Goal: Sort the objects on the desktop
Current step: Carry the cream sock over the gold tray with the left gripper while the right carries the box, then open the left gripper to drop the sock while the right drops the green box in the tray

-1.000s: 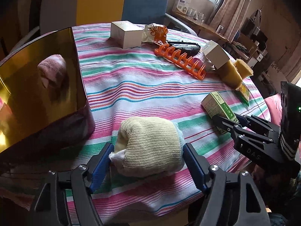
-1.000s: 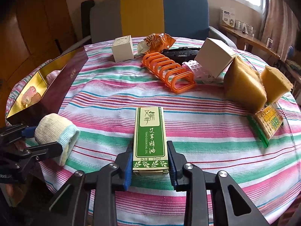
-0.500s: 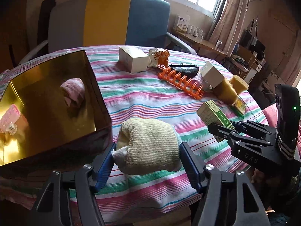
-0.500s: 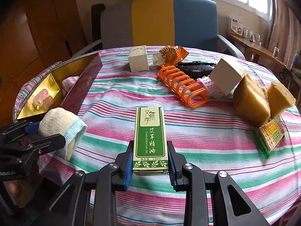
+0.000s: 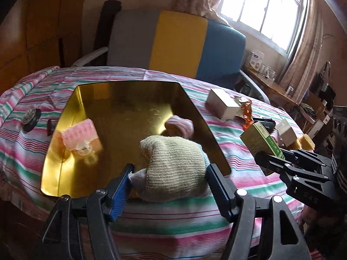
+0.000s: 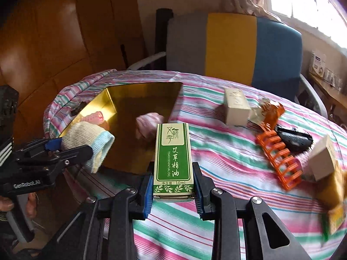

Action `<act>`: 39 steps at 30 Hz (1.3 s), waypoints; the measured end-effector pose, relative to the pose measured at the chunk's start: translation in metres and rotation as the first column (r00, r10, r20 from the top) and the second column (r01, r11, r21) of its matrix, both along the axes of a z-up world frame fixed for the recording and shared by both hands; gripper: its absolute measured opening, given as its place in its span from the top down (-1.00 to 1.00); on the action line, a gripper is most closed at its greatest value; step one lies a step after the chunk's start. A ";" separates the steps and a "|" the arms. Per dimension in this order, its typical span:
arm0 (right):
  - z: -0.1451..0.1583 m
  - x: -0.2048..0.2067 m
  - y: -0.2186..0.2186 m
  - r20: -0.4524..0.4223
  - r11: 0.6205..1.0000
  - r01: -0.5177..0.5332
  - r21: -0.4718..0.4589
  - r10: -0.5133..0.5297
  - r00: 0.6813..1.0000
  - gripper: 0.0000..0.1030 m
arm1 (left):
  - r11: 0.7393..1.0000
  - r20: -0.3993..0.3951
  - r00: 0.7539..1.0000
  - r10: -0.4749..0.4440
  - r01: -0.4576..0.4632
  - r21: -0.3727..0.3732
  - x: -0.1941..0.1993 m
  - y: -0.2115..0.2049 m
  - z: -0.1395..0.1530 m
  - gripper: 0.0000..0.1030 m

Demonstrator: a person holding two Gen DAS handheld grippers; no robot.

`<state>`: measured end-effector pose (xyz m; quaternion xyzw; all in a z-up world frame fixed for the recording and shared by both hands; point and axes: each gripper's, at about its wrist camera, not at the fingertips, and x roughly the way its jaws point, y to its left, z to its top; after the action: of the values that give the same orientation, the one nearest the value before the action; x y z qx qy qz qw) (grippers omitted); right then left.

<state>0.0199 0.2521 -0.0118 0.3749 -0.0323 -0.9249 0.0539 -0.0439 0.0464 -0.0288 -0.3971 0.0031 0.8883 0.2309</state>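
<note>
Left wrist view: the rolled sock (image 5: 173, 164), squeezed in the left gripper (image 5: 170, 186), has been lifted off the striped tablecloth (image 5: 243, 151) and now hangs over the gold box (image 5: 121, 108); the right gripper (image 6: 173, 189), clamped on the green carton (image 6: 172, 158), has risen alongside. Both look ready to drop in beside the pink sock (image 5: 180, 126)

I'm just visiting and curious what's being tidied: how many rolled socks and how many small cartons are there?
Rolled socks: 2, the yellow sock in the left gripper and the pink sock in the gold box.
Small cartons: 3, the green carton in the right gripper and two white cartons on the table.
Total: 5.
</note>
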 end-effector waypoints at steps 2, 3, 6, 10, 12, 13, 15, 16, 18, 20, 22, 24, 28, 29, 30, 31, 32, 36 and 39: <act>0.003 -0.016 -0.019 -0.005 0.999 -0.046 0.000 0.046 0.999 0.39 | 0.999 0.000 0.999 0.035 -0.035 -0.014 -0.013 -0.010 -0.001 -0.34; 0.003 -0.024 -0.028 -0.003 0.998 -0.067 0.003 0.067 0.998 0.39 | 0.998 0.001 0.999 0.054 -0.054 -0.019 -0.019 -0.015 -0.002 -0.34; 0.001 -0.043 -0.051 0.002 0.994 -0.110 0.014 0.110 0.994 0.39 | 0.996 0.000 0.996 0.088 -0.088 -0.021 -0.032 -0.029 -0.005 -0.34; -0.004 -0.062 -0.071 0.012 0.989 -0.143 0.022 0.143 0.990 0.39 | 0.993 0.000 0.994 0.110 -0.110 -0.031 -0.042 -0.043 -0.009 -0.34; -0.006 -0.070 -0.077 0.019 0.989 -0.147 0.023 0.146 0.989 0.39 | 0.993 0.006 0.993 0.117 -0.116 -0.033 -0.045 -0.048 -0.012 -0.34; -0.007 -0.074 -0.079 0.022 0.989 -0.146 0.023 0.146 0.989 0.39 | 0.992 0.012 0.993 0.121 -0.121 -0.035 -0.046 -0.050 -0.014 -0.34; -0.009 -0.081 -0.082 0.030 0.989 -0.144 0.017 0.143 0.989 0.38 | 0.990 0.018 0.990 0.137 -0.136 -0.043 -0.048 -0.053 -0.018 -0.35; -0.010 -0.085 -0.084 0.034 0.990 -0.144 0.007 0.143 0.989 0.38 | 0.988 0.019 0.990 0.143 -0.142 -0.053 -0.049 -0.054 -0.019 -0.36; -0.013 -0.089 -0.085 0.044 0.990 -0.138 0.001 0.137 0.990 0.34 | 0.986 0.018 0.988 0.153 -0.152 -0.075 -0.049 -0.054 -0.022 -0.37; -0.016 -0.092 -0.086 0.053 0.991 -0.132 -0.004 0.132 0.990 0.19 | 0.984 0.017 0.987 0.159 -0.157 -0.084 -0.049 -0.055 -0.023 -0.37; -0.019 -0.090 -0.086 0.061 0.991 -0.130 -0.010 0.130 0.990 0.13 | 0.982 0.008 0.986 0.167 -0.166 -0.095 -0.046 -0.055 -0.022 -0.37; -0.020 -0.086 -0.084 0.066 0.992 -0.123 -0.019 0.124 0.990 0.12 | 0.979 -0.007 0.985 0.175 -0.175 -0.106 -0.043 -0.054 -0.018 -0.37; -0.019 -0.072 -0.073 0.061 0.995 -0.094 -0.047 0.096 0.993 0.07 | 0.976 -0.062 0.984 0.169 -0.176 -0.131 -0.028 -0.045 -0.004 -0.38; -0.019 -0.068 -0.070 0.058 0.995 -0.084 -0.054 0.088 0.994 0.07 | 0.975 -0.076 0.983 0.165 -0.174 -0.139 -0.024 -0.042 0.000 -0.38; -0.018 -0.065 -0.066 0.054 0.995 -0.075 -0.061 0.079 0.995 0.07 | 0.975 -0.088 0.983 0.159 -0.170 -0.144 -0.019 -0.039 0.004 -0.38; -0.017 -0.060 -0.062 0.050 0.996 -0.065 -0.068 0.069 0.996 0.05 | 0.975 -0.099 0.984 0.150 -0.164 -0.149 -0.014 -0.035 0.008 -0.38; -0.016 -0.056 -0.057 0.046 0.996 -0.054 -0.074 0.058 0.997 0.01 | 0.976 -0.106 0.984 0.141 -0.156 -0.150 -0.009 -0.031 0.012 -0.38; -0.012 -0.034 -0.030 0.031 0.995 0.006 -0.101 -0.003 1.000 -0.03 | 0.980 -0.127 0.988 0.086 -0.106 -0.165 0.008 -0.012 0.024 -0.39; -0.013 -0.013 0.000 0.029 0.991 0.075 -0.108 -0.072 0.997 -0.09 | 0.980 -0.142 0.989 0.034 -0.061 -0.190 0.020 0.006 0.029 -0.39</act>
<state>0.0065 0.2524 -0.0249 0.3815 -0.0972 -0.9184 0.0397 -0.0235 0.0524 0.0000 -0.3550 0.0960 0.9144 0.1691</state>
